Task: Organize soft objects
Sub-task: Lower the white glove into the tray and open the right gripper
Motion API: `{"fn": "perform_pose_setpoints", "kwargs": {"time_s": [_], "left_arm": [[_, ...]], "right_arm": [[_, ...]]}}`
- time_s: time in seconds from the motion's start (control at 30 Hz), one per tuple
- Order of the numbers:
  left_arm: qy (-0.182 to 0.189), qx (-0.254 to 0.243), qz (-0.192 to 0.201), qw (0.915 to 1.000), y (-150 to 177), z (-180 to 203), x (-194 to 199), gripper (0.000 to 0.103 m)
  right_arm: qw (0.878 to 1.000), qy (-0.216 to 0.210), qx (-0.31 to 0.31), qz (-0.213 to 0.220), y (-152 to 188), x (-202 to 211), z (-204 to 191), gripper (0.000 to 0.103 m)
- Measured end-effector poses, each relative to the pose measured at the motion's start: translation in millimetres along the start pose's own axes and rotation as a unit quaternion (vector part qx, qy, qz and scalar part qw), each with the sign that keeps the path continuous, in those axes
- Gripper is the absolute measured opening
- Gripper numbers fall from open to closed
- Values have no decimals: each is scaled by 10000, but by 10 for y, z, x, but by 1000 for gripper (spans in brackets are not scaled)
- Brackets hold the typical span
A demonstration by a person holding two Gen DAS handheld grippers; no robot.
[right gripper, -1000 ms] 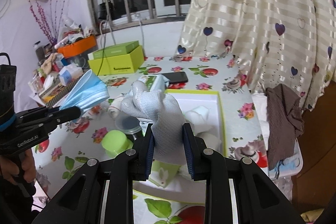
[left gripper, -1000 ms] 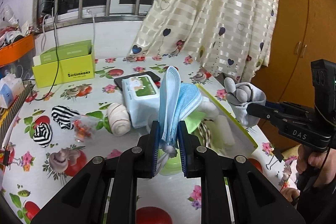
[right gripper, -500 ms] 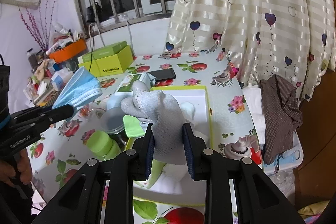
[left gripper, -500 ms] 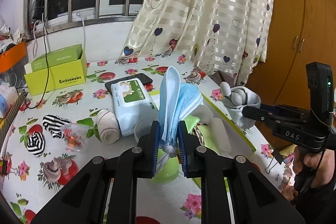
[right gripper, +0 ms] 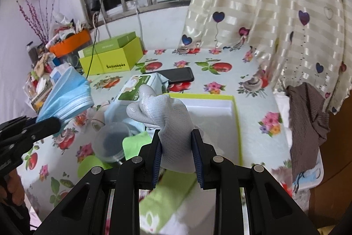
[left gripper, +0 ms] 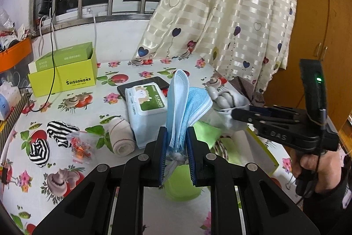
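While both held up | L gripper pinching 1 blue mask | R gripper pinching 1 grey glove | 2 striped socks on table.

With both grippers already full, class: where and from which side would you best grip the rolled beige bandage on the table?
Grip the rolled bandage across its middle, from above. It lies on its side, spiral end toward the camera, with the wipes pack close along one flank.

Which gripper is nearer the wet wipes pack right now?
Left, though not by much. The left gripper, holding the blue mask, hangs just beside the wet wipes pack; the right gripper, clamping the grey glove, sits over the white tray, further off.
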State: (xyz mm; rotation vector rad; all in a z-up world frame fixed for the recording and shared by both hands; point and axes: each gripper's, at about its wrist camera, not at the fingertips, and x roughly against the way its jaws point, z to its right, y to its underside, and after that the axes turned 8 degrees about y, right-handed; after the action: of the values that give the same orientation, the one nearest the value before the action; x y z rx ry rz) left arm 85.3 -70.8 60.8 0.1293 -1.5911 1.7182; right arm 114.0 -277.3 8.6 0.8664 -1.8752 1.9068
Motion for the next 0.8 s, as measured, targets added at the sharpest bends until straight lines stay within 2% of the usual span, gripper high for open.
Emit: {"fn": "perform_pose_setpoints", "kwargs": {"time_s": [0.23,0.4,0.5,0.57,0.8], "left_arm": [[-22,105,7,9999,-15,-111,-41,18],[-31,128,-25,9999,-21,-164,-83,18],[-36,118,-78,9999,-17,-181,-122,18],[-44,116,-100,9999,-19,-183,-140,18],[-62,47,-120,9999,-77,-98,-185,18]], "right_arm": [[9995,132,201,-187,-241,-397,-100,25],[9980,182,317,-506,-266,-758,-154,25],[9972,127,267,-686,-227,-905,-147,34],[9973,60,231,-688,-209,-901,-146,42],[9997,125,1,-217,-191,-430,22,50]]}}
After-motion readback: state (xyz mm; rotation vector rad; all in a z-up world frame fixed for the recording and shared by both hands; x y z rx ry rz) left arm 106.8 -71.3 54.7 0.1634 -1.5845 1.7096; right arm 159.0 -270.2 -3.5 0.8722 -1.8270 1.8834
